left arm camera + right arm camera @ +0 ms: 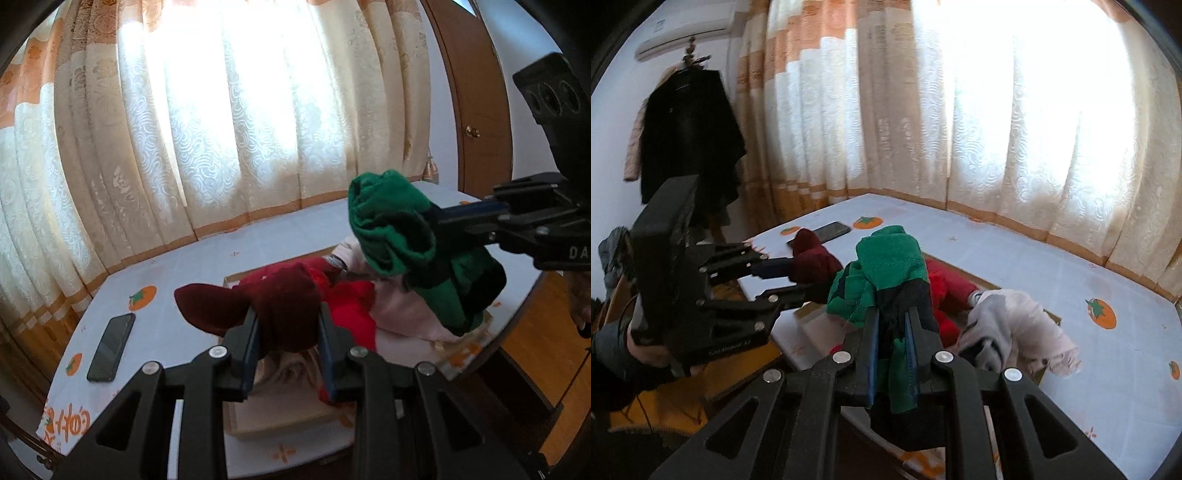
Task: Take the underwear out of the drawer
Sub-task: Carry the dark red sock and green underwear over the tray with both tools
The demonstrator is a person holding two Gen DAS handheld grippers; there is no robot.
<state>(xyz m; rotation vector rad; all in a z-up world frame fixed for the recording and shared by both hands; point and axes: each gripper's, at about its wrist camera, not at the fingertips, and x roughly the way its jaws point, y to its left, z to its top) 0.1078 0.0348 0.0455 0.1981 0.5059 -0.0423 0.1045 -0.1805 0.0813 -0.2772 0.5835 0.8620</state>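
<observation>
So two pieces are already lifted above the wooden drawer (258, 424): maroon underwear (280, 310) is pinched by the left hand-held gripper (288, 354), green-and-black underwear (886, 280) by the right hand-held gripper (892, 354), and a clear counter (1071, 266) spot is probably needed next.

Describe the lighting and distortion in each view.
Left wrist view: curtain backlit and blown out at centre, fisheye bowing its folds, door curved. Right wrist view: window glare whites out the upper right, green underwear sharp, black coat dim at left.
</observation>
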